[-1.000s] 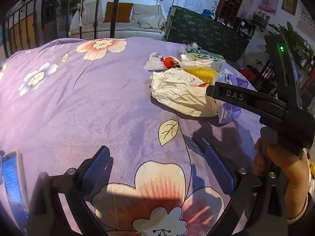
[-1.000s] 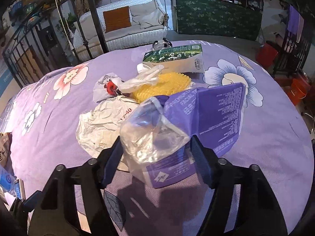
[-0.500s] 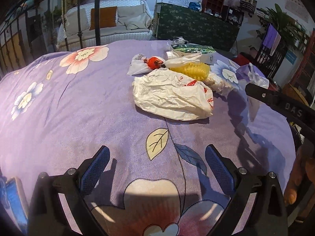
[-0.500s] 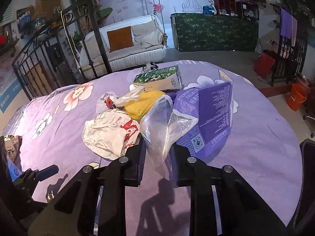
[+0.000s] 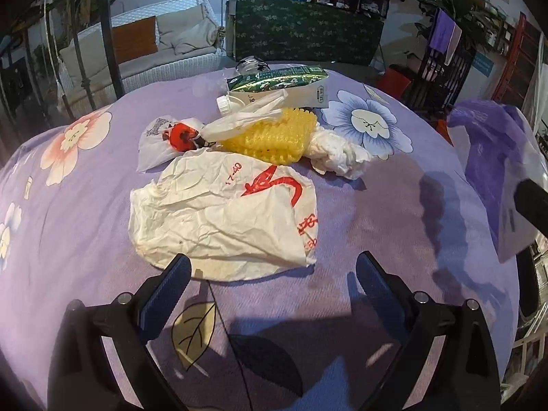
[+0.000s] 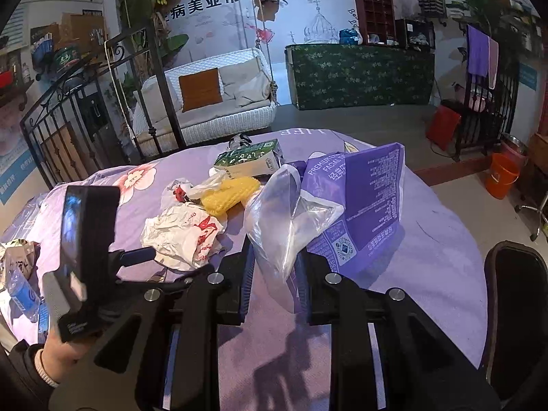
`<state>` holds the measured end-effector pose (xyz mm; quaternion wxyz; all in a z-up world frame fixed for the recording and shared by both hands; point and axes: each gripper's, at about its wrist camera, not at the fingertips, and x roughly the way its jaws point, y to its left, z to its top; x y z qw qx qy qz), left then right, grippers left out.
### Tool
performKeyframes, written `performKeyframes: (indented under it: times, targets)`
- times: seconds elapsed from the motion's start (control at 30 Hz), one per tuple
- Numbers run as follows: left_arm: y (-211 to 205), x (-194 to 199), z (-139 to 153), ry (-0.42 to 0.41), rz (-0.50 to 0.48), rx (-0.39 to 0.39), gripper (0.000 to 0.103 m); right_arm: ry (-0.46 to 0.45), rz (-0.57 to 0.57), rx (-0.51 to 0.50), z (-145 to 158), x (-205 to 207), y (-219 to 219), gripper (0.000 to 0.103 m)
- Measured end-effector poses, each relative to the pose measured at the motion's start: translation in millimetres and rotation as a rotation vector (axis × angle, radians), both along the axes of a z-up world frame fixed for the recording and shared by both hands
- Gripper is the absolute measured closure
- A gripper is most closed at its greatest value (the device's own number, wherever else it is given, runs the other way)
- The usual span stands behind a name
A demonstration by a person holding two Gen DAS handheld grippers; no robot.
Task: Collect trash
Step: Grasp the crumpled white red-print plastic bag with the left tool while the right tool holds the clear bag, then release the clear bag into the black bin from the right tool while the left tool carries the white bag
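Left wrist view: left tool (image 5: 272,274) open, nothing between its fingers, poised over the purple flowered surface (image 5: 394,212). Crumpled white bag (image 5: 222,215) just beyond it at 12 o'clock; yellow foam net (image 5: 274,137), tissue wad (image 5: 337,152) and green carton (image 5: 284,84) farther back.

Right wrist view: right tool (image 6: 274,274) clamped on a purple wrapper (image 6: 363,202), lifted clear of the surface. Left tool at 9 o'clock.

One purple wrapper (image 6: 363,202), one crumpled white bag (image 5: 222,219), one yellow foam net (image 5: 270,137), one green carton (image 5: 284,84).
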<state>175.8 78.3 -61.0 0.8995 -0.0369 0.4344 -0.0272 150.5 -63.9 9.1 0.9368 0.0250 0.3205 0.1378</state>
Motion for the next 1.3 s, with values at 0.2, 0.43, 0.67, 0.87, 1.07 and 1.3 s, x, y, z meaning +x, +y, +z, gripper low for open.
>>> performKeyframes:
  times: [0.2,0.43,0.67,0.87,1.07,1.3]
  targets:
    - [-4.5,14.5,-10.4,0.021,0.028,0.022,0.032,-0.001,-0.014,0.010,-0.6,-8.3,-11.0,0.080]
    - [11.9,7.2,-8.2,0.005,0.058,-0.056,0.073,0.002,-0.022,0.019,-4.5,-12.5,-14.0,0.080]
    - [17.1,-9.8,-2.6,-0.012,0.065,-0.072,0.081,0.001,-0.040,0.030,-5.2,-17.3,-26.3,0.080]
    - [20.5,-38.0,18.4,-0.076,0.081,-0.110,0.082,-0.005,-0.065,0.028,-4.6,-27.8,-39.5,0.080]
    - [8.3,-67.7,38.6,-0.138,0.067,-0.149,0.082,-0.018,-0.076,0.010,-3.7,-42.8,-51.8,0.080]
    - [-22.6,-98.3,62.2,-0.195,-0.011,-0.205,0.082,-0.036,-0.095,0.009,2.1,-63.5,-72.2,0.080]
